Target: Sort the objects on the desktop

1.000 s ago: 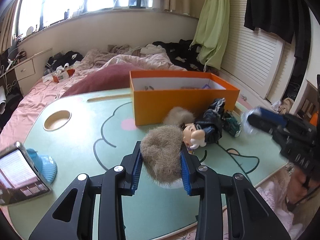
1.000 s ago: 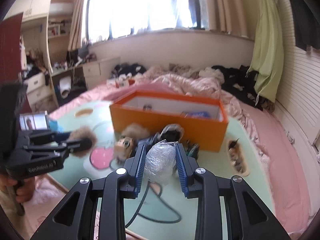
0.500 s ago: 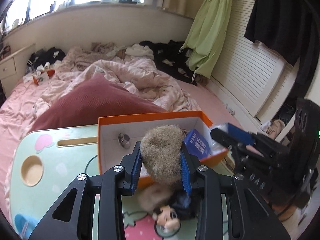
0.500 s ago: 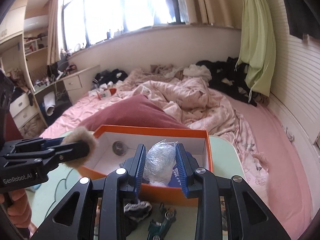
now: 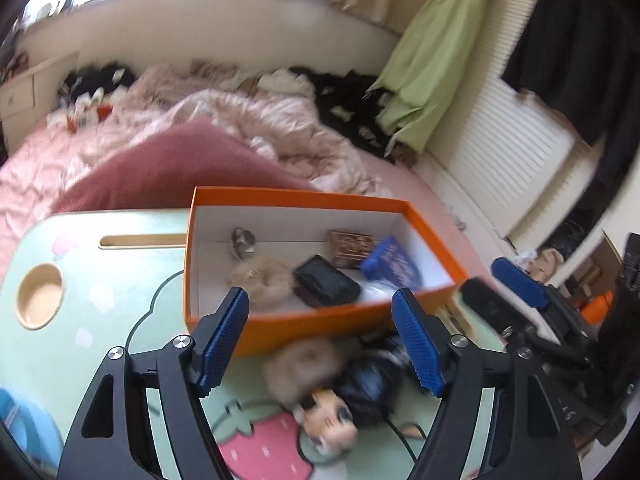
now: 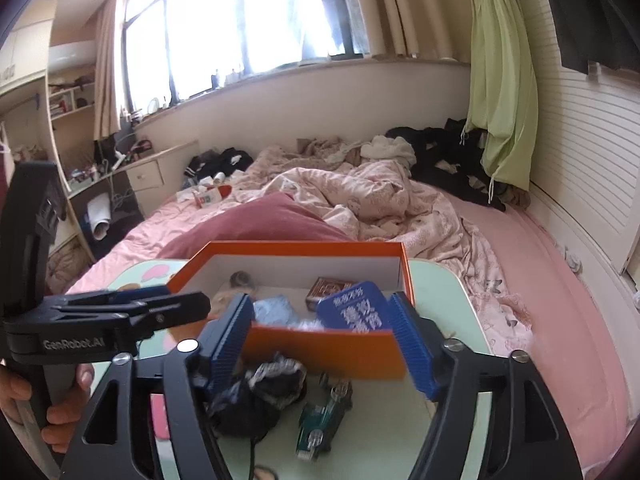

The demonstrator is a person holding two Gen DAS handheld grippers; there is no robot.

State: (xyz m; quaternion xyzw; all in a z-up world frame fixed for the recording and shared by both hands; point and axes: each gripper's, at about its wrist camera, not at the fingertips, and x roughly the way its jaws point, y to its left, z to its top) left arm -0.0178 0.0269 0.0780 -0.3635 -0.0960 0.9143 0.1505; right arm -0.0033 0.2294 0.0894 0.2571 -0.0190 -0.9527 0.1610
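Tools both spread wide and empty (left tool, right tool), orange box holding fur ball.

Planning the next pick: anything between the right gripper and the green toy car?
Nothing visible. The right gripper is open and empty above the table; the green toy car lies exposed just below, near side of the orange box, black doll clothing beside it.

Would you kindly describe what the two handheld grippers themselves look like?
Both are matte black frames with silver screws and ribbed blue pads on the fingers. The left gripper, seen from the right wrist view, carries white "GenRobot.AI" lettering and is gripped by a bare hand. No sleeve is visible.
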